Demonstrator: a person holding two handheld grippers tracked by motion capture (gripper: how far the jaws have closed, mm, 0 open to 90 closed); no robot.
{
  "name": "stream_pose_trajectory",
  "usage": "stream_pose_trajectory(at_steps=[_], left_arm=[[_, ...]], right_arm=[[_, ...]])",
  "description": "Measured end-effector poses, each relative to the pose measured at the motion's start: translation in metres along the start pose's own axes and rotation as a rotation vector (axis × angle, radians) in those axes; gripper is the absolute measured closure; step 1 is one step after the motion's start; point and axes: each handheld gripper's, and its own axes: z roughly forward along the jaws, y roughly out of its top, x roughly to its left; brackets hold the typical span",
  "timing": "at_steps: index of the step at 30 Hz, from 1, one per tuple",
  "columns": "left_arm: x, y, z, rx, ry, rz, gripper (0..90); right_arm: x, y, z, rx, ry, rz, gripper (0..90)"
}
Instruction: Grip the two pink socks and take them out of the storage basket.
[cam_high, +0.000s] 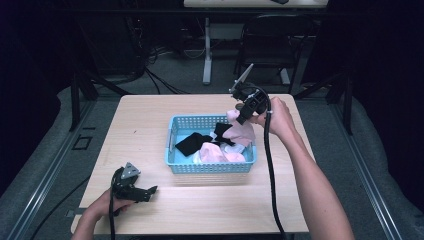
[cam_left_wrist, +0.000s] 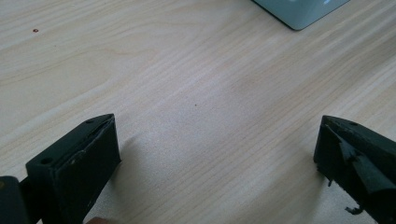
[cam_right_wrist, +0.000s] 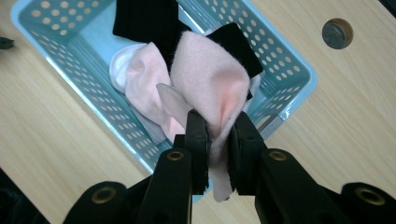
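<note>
Wood-grain tabletop (cam_high: 145, 125) carries a light blue perforated basket (cam_high: 210, 167) at its centre, the landmark for everything else. Left of and nearer than the basket, close to the person's edge, the left gripper (cam_high: 150, 191) rests low over bare wood in the person's left hand (cam_high: 102, 205); in the left gripper view (cam_left_wrist: 217, 154) its jaws stand wide apart with nothing between them, and a corner of the basket (cam_left_wrist: 299, 11) shows at the top. Inside the basket lie a black sock (cam_high: 192, 143) toward its left and pale pink and white socks (cam_high: 217, 152) toward its right. Above the basket's far right corner, the right gripper (cam_high: 240, 120), held in the right hand (cam_high: 277, 117), is clamped on a pink sock (cam_high: 240, 131); in the right gripper view (cam_right_wrist: 217, 140) the jaws pinch the pink sock (cam_right_wrist: 208, 77), which is lifted above the basket (cam_right_wrist: 70, 65) and hangs over the other socks.
</note>
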Motion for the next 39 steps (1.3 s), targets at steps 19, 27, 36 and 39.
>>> stream_pose_trajectory(at_steps=[19, 27, 36, 39], left_arm=[[0.0, 0.0, 0.0, 0.0, 0.001, 0.001, 0.1], [0.0, 0.0, 0.0, 0.0, 0.0, -0.002, 0.1], [0.0, 0.0, 0.0, 0.0, 0.0, 0.0, 0.1], [0.0, 0.0, 0.0, 0.0, 0.0, 0.001, 0.0]], right_arm=[[-0.019, -0.03, -0.055, -0.042, -0.015, 0.06, 79.6], [-0.038, -0.057, -0.066, -0.04, -0.04, 0.11, 79.5], [-0.063, -0.095, -0.049, 0.016, -0.084, 0.199, 79.6], [-0.07, -0.106, -0.036, 0.035, -0.081, 0.225, 79.7]])
